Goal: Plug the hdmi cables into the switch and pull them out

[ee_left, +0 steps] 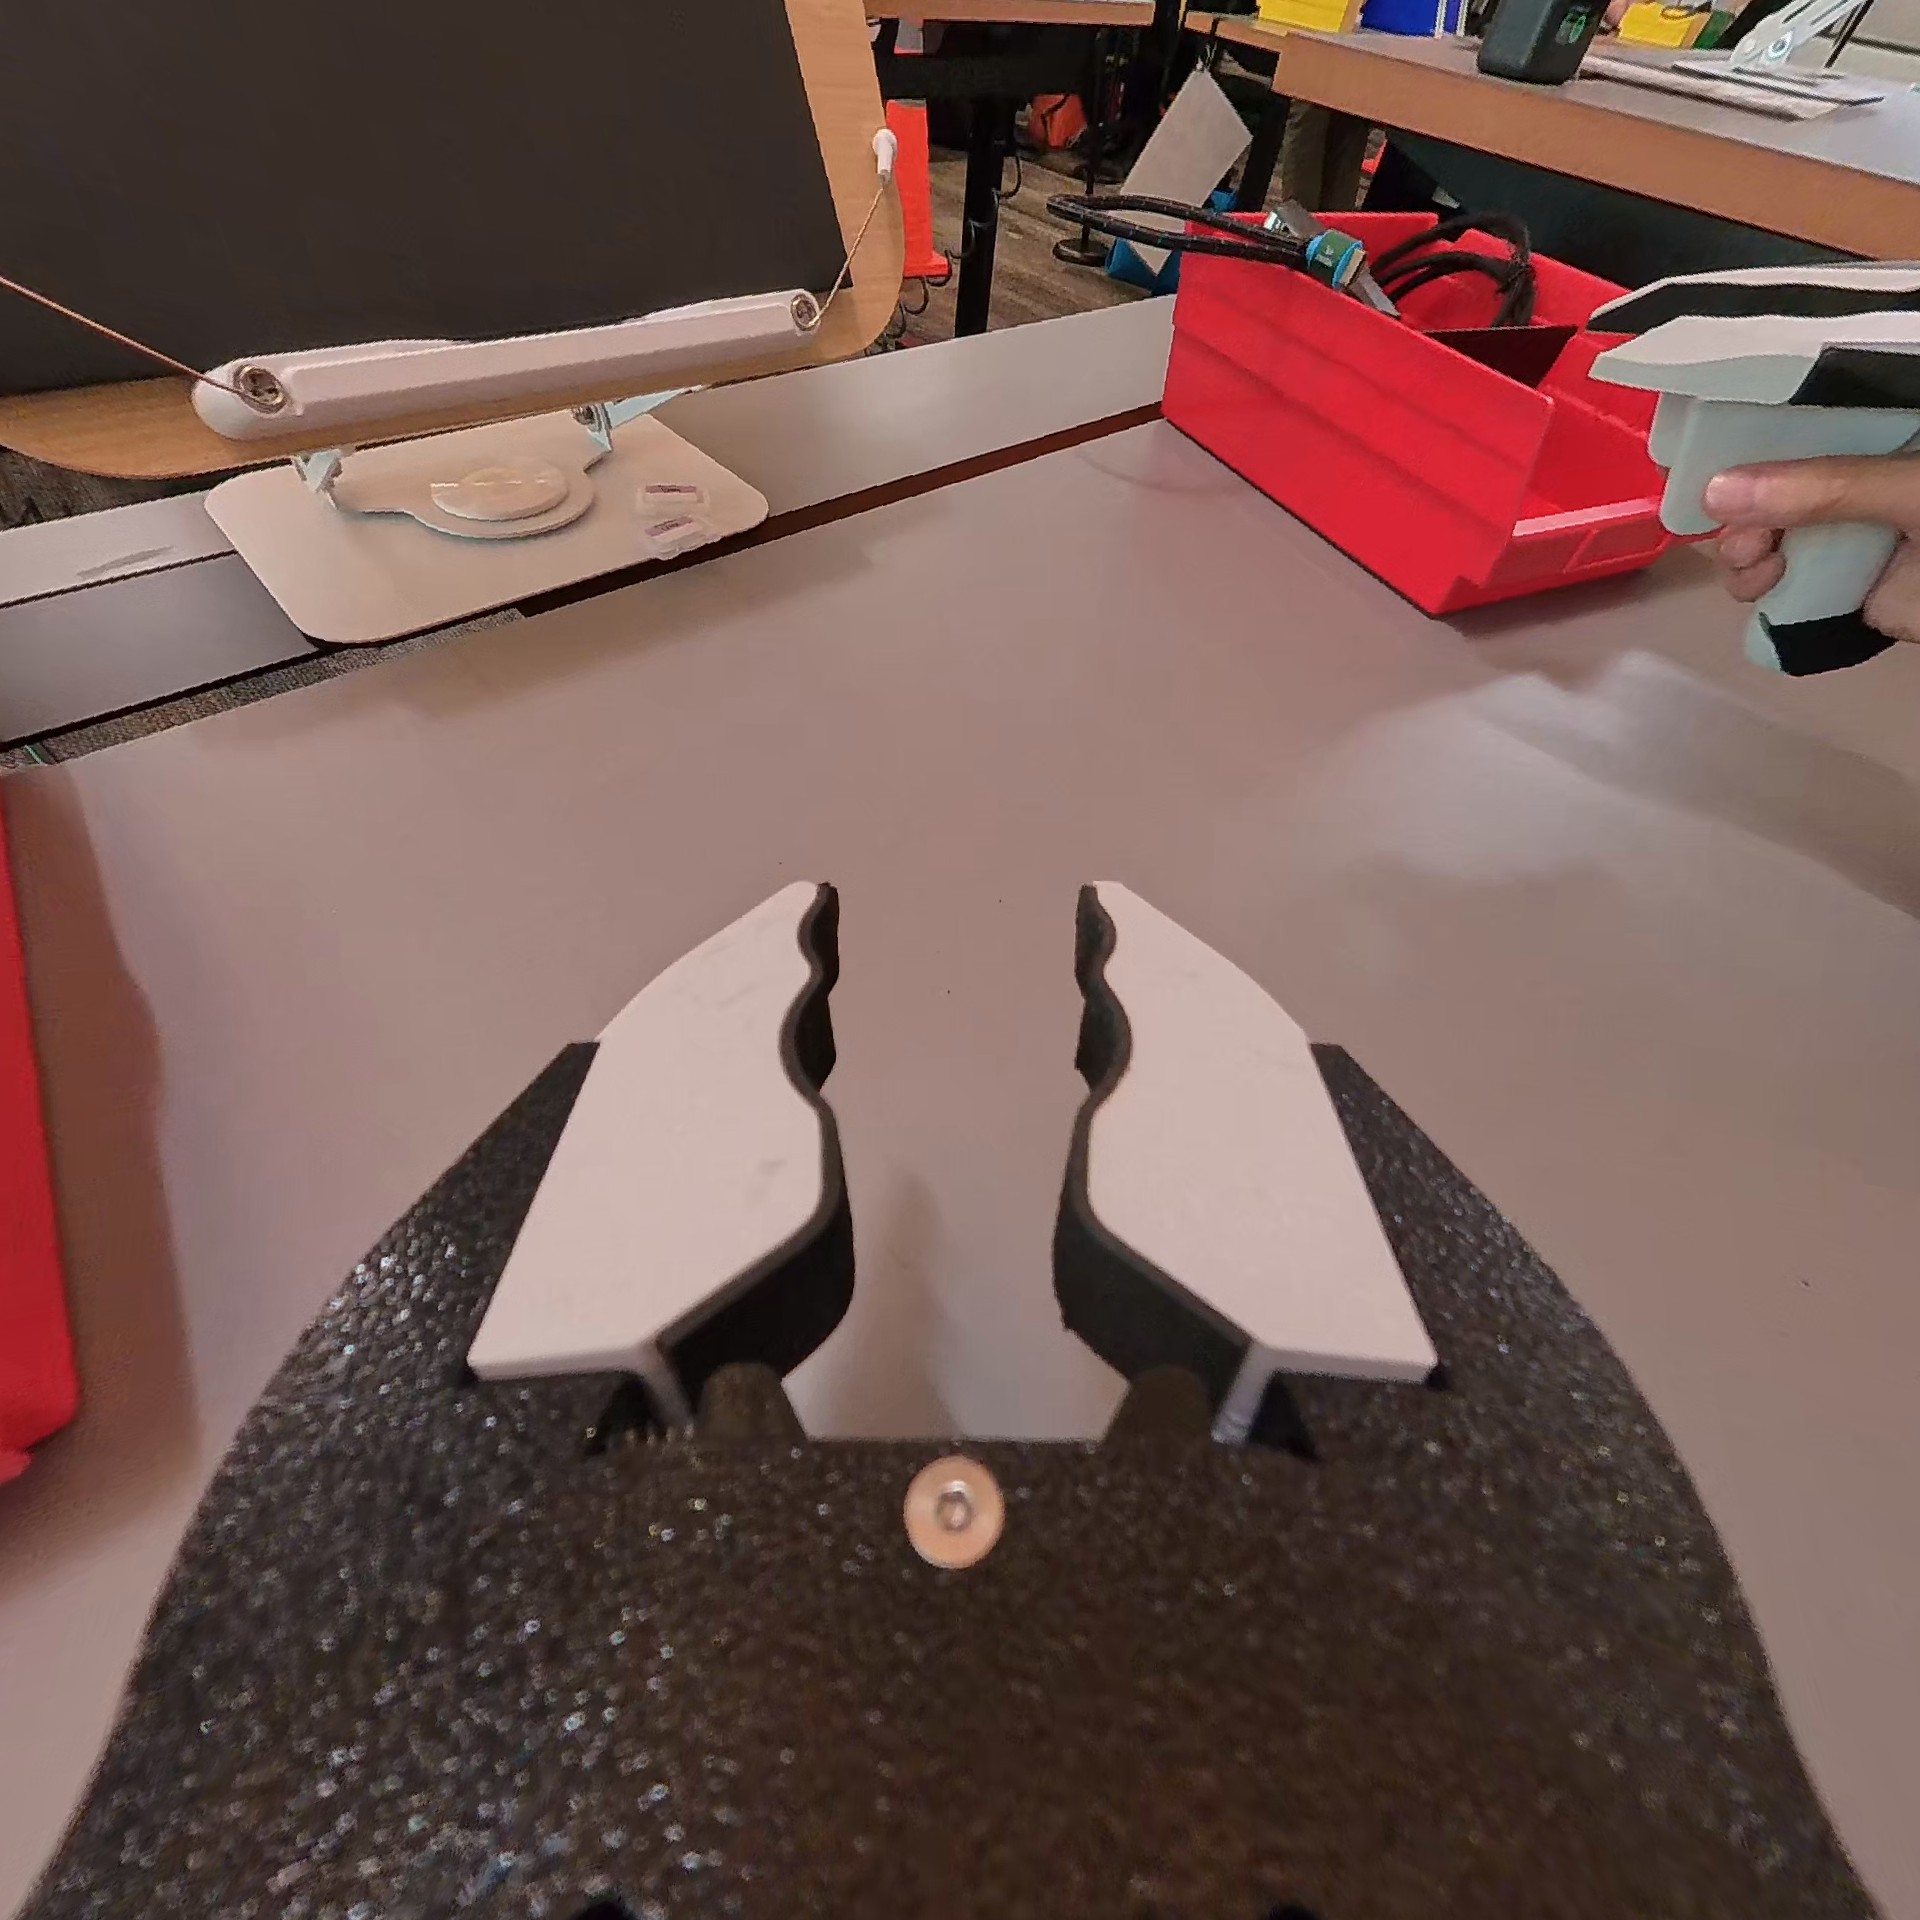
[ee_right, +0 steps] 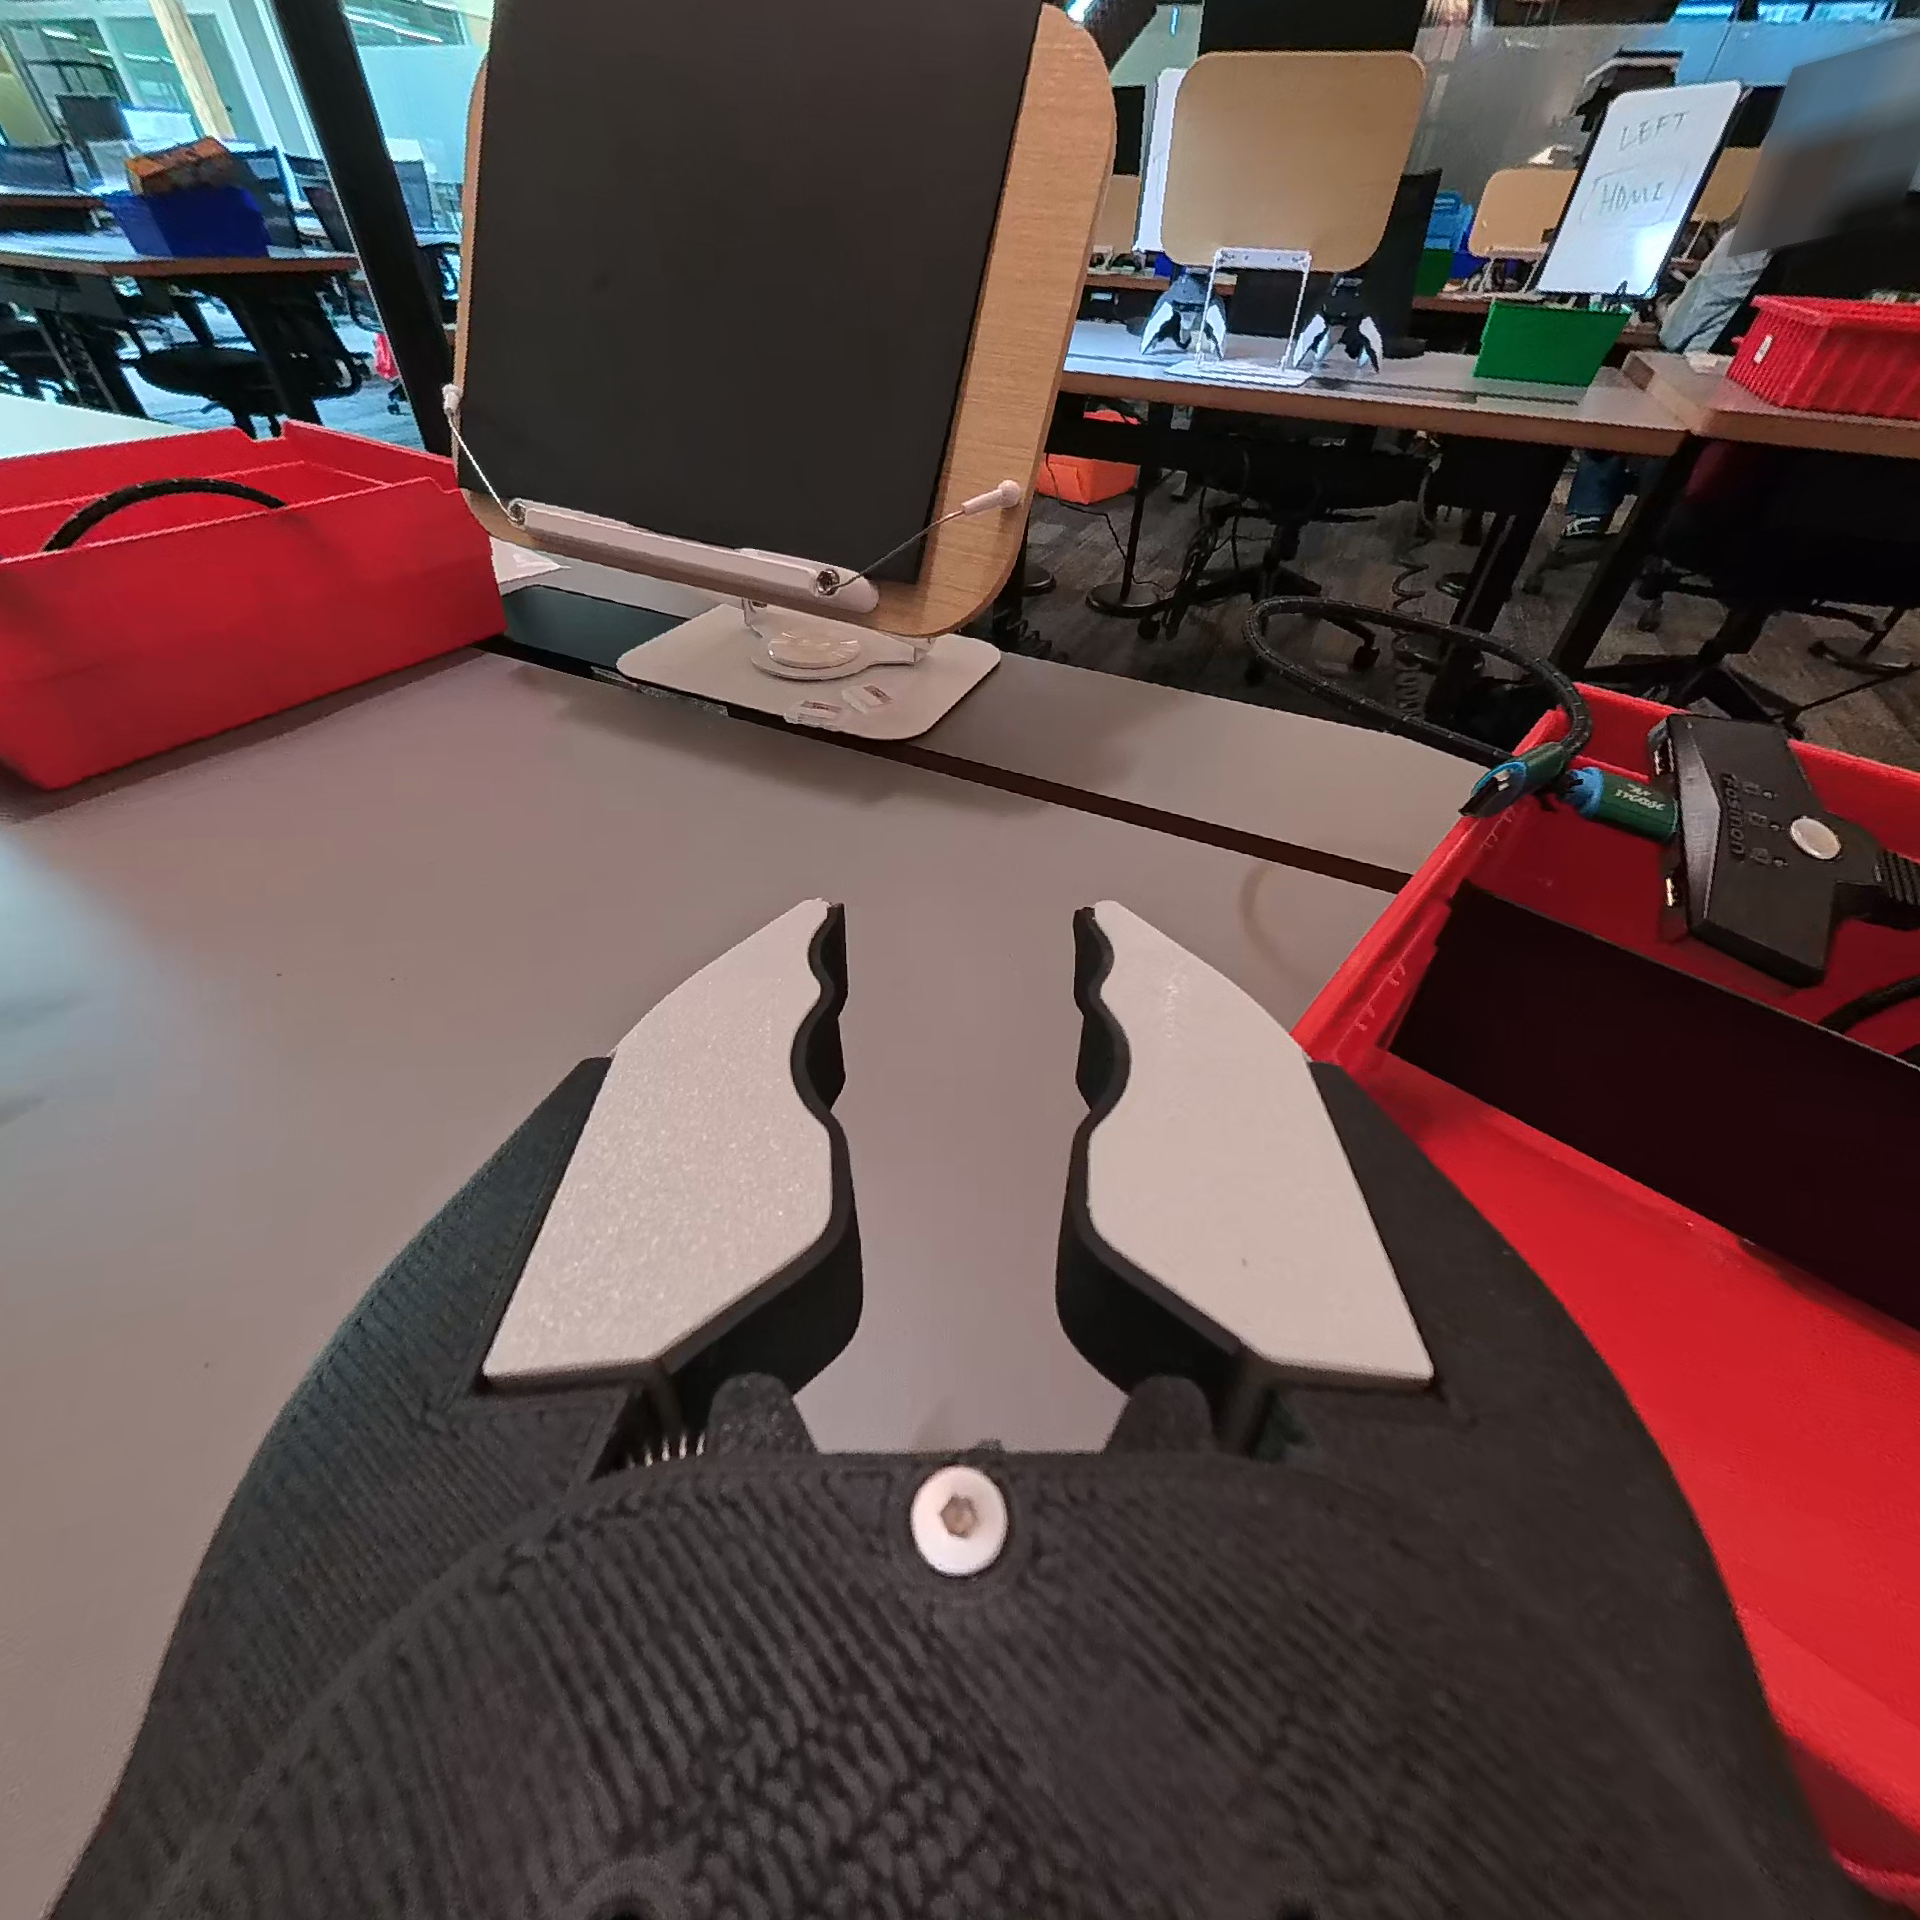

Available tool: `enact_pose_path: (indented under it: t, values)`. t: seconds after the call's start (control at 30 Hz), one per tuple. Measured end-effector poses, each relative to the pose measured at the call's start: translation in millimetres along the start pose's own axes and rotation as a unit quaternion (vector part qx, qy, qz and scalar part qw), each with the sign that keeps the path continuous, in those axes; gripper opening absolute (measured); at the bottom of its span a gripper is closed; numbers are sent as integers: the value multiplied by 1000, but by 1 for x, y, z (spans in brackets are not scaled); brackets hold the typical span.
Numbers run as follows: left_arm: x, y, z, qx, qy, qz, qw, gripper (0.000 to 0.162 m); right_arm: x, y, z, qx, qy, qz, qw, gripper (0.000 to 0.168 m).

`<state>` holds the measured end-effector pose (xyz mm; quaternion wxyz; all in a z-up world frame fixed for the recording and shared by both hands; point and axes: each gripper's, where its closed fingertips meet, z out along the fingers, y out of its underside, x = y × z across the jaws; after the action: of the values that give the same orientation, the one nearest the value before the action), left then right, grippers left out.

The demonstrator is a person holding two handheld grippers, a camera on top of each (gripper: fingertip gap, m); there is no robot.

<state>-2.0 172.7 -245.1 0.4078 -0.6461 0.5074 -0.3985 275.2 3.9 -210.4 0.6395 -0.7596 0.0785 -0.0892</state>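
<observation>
A black HDMI switch [ee_right: 1756, 852] lies in the red bin [ee_right: 1382, 1018] at the right. A green-sleeved HDMI plug [ee_right: 1626, 805] lies against the switch's left side; I cannot tell whether it is plugged in. A blue-sleeved plug [ee_right: 1507, 784] rests on the bin's rim, on a black braided cable [ee_right: 1403, 675]. My right gripper [ee_right: 961, 914] is open and empty above the grey table, left of that bin. My left gripper [ee_left: 956, 894] is open and empty above the table. In the left wrist view the bin [ee_left: 1382, 447] and a plug [ee_left: 1335, 255] are far right.
A tilted board with a black panel [ee_right: 748, 291] stands on a white base [ee_right: 821, 675] at the table's far edge. A second red bin [ee_right: 239, 623] with a black cable [ee_right: 156, 494] sits at the left. A hand holds the right gripper's handle [ee_left: 1777, 499] by the bin.
</observation>
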Motion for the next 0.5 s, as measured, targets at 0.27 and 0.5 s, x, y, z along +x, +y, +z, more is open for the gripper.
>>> enact_pose_path:
  t: [0.27, 0.5]
  values:
    - [-7, -2, -5, 4, -11, 1, 1000, 43, -1, 0, 0, 0, -1, -2, 1000, 42]
    - [-50, -18, -40, 37, -78, -5, 996, 43, 2, -1, -2, 1, 2, -1, 1000, 42]
